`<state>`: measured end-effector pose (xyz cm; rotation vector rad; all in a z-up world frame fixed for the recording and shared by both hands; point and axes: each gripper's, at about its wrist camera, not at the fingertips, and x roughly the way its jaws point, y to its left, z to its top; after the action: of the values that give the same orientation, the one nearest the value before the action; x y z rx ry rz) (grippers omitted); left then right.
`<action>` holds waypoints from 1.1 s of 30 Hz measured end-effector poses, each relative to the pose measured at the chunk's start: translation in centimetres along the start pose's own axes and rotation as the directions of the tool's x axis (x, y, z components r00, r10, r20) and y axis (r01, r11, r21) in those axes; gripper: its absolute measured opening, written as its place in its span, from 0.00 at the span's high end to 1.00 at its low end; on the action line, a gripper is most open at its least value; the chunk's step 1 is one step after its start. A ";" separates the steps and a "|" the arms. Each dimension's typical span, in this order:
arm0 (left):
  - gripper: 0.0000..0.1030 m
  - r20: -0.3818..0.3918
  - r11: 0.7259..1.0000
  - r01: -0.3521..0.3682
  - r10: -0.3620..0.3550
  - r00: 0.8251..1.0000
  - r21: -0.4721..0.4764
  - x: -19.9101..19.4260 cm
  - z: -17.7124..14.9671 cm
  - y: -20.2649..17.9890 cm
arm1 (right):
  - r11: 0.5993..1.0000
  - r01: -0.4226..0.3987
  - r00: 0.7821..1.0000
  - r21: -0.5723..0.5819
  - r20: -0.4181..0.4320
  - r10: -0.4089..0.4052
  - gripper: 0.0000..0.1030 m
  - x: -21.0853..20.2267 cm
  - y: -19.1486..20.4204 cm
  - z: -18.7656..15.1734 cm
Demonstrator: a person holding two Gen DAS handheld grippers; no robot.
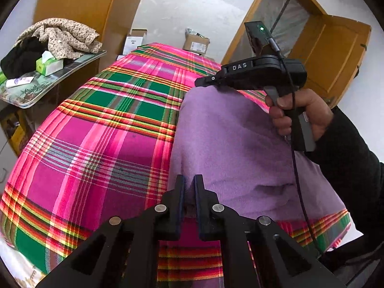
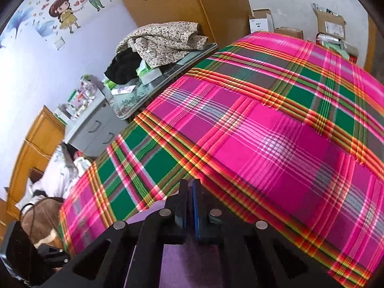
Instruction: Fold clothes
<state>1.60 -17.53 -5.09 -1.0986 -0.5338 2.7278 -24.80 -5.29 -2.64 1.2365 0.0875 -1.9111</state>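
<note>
Both tools are pinched onto 1 purple garment [image 1: 230,144] spread on the plaid bed [image 1: 100,144], probably to lift its left edge for a fold. The left tool [image 1: 189,187] grips the near corner; the right tool [image 2: 190,192] is clamped on the far corner.

towel [image 1: 235,144] on bedspread [image 1: 108,124], side table [image 1: 31,93] left
</note>
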 end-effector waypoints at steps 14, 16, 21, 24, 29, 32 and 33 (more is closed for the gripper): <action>0.92 0.089 0.999 -0.031 0.029 0.996 0.019 -2.4 2.0 -1.3 | 1.000 0.023 0.987 0.001 0.159 -0.023 0.84 -8.5 -0.3 -6.8; 0.92 0.082 0.999 -0.019 0.016 0.996 0.040 -2.0 2.2 -2.2 | 0.999 0.044 0.992 0.025 0.114 -0.047 0.85 -7.0 -1.1 -6.9; 0.92 0.003 0.996 0.008 -0.009 1.000 0.092 0.0 1.2 -4.3 | 0.986 0.038 0.996 0.162 0.071 -0.050 0.94 -5.4 -4.6 -7.5; 0.92 -0.009 0.993 0.019 -0.018 1.000 0.113 0.4 1.0 -5.2 | 0.990 0.029 0.992 0.135 0.122 -0.045 0.90 -7.3 -3.7 -8.2; 0.92 -0.027 0.987 0.054 -0.050 0.998 0.154 1.6 1.4 -7.0 | 0.993 0.028 0.986 0.116 0.162 -0.047 0.90 -9.0 -3.2 -9.7; 0.92 -0.084 0.985 0.063 -0.050 0.995 0.162 3.0 0.6 -7.1 | 0.984 0.042 0.988 0.172 0.138 -0.066 0.90 -8.6 -4.8 -10.7; 0.92 -0.097 0.986 0.061 -0.046 0.994 0.158 3.3 0.2 -6.9 | 0.981 0.028 0.988 0.193 0.141 -0.056 0.94 -8.7 -5.4 -11.1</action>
<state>-0.80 -10.30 -4.44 -1.1462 -0.3188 2.6057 -19.01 8.65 -3.47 1.2224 -0.1507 -2.0795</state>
